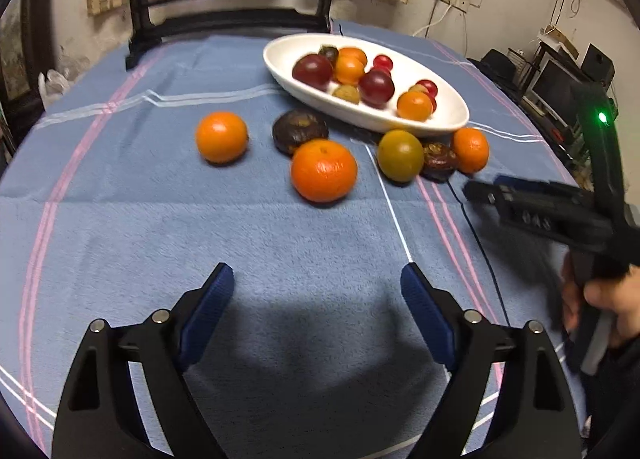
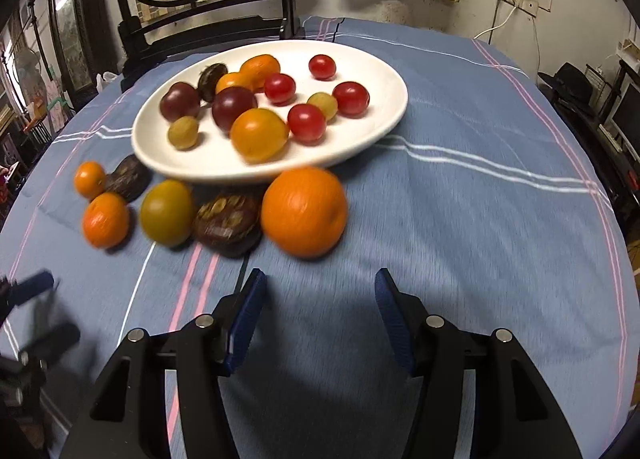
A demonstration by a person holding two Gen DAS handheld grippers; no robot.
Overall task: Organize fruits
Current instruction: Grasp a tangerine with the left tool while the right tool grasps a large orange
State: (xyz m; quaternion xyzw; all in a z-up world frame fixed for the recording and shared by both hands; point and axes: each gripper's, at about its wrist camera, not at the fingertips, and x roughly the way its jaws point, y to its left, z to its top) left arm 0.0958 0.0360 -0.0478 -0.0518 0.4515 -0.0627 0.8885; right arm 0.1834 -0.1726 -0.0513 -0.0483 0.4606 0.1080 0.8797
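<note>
**Fruit sort: approach phase, nothing gripped**

Six fruits lie loose on the blue-clothed desk (image 1: 120, 219) just beside the white dish (image 2: 384, 115), which already carries a dozen or so small fruits; step in hand judged as reaching for a loose one. Right gripper (image 2: 320, 287) held low, jaws apart and empty, nearest the large orange (image 2: 304, 213); next move calls for advancing to straddle it, then closing. Left gripper (image 1: 318, 279) also spread and empty, hanging back from another orange (image 1: 324, 170).

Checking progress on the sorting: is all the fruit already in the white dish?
No, several pieces, including an orange and a yellow-green fruit, lie on the blue cloth beside the white dish.
</note>
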